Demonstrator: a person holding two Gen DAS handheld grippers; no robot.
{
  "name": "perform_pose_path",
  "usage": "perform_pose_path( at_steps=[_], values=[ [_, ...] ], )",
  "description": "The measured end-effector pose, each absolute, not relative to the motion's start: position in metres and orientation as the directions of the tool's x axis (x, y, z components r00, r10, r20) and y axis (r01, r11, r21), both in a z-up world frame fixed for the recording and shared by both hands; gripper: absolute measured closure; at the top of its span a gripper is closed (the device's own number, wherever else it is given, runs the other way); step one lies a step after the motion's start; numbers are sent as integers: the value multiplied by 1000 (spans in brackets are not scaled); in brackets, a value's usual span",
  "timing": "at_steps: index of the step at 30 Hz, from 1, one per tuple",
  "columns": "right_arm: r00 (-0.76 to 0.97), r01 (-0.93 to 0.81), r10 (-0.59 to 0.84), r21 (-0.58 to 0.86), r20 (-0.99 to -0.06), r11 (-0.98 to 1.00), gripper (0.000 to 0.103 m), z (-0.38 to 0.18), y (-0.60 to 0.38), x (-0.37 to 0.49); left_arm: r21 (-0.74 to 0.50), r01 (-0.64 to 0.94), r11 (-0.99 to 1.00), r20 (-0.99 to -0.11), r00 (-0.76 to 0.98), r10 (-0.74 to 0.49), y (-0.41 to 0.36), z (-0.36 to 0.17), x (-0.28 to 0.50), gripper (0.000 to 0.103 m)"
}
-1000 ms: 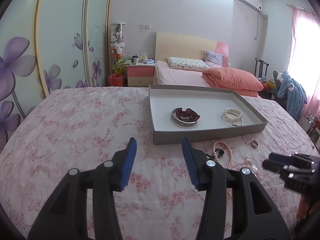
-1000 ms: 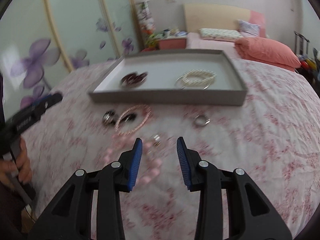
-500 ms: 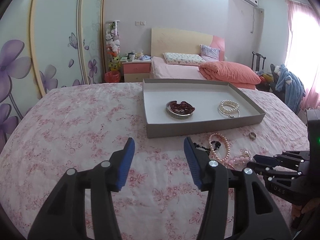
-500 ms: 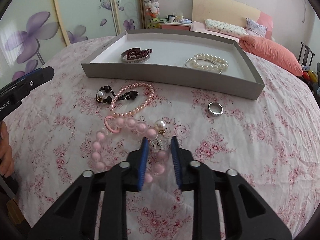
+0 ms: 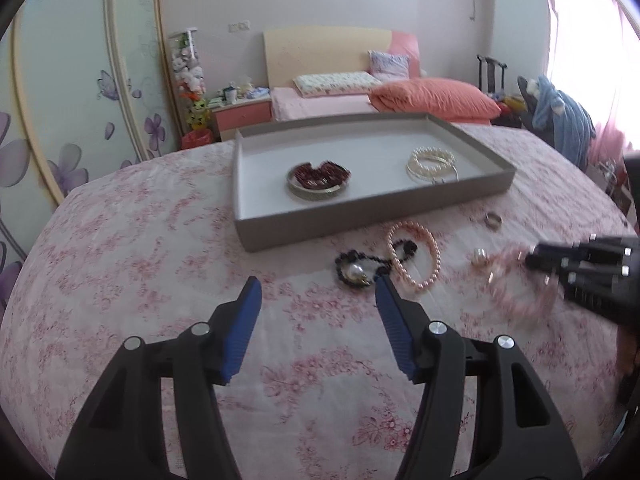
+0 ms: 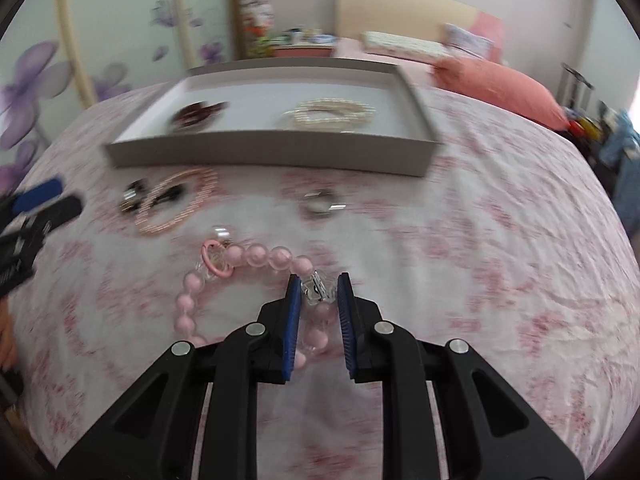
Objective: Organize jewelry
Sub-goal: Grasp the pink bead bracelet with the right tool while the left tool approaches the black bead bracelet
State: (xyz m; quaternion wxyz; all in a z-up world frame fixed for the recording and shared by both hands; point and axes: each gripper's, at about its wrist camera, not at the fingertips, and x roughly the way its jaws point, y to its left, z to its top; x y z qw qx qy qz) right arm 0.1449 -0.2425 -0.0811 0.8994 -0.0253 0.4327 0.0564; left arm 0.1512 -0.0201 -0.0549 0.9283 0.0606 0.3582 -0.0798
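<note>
Two tongs: right gripper is pinching pink bead bracelet by its clear bead, could be slipping out en route to tray; left gripper is gaping wide, empty.

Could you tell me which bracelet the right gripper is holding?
The big-bead pink bracelet, between the right gripper pads; the others lie untouched.

Pink bead bracelet, large matte beads with a clear faceted bead and small pink ring, pinched at the clear bead by right gripper. Grey tray on floral bedspread holds dark red beads on silver bangle and white pearl bracelets. Just before the tray: pink pearl strand, black bead piece with pearl, silver ring.
</note>
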Motion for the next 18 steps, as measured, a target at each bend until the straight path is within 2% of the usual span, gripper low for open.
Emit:
perform_pose_path(
  at_steps=[5, 12, 15, 18],
  values=[
    [629, -106, 59, -11, -775, 994, 83, -82, -248, 149, 28, 194, 981, -704, 700, -118, -22, -61, 162, 47],
    [640, -120, 49, -37, -767, 992, 83, -83, -242, 150, 17, 210, 977, -733, 668, -131, -30, -67, 189, 70],
    [641, -123, 51, -37, -766, 992, 83, -83, -243, 150, 5, 221, 975, -758, 637, -141, -33, -75, 199, 78],
    [641, -125, 50, -40, -766, 991, 83, -84, -240, 152, 3, 231, 973, -762, 631, -148, -34, -77, 203, 81]
  ],
)
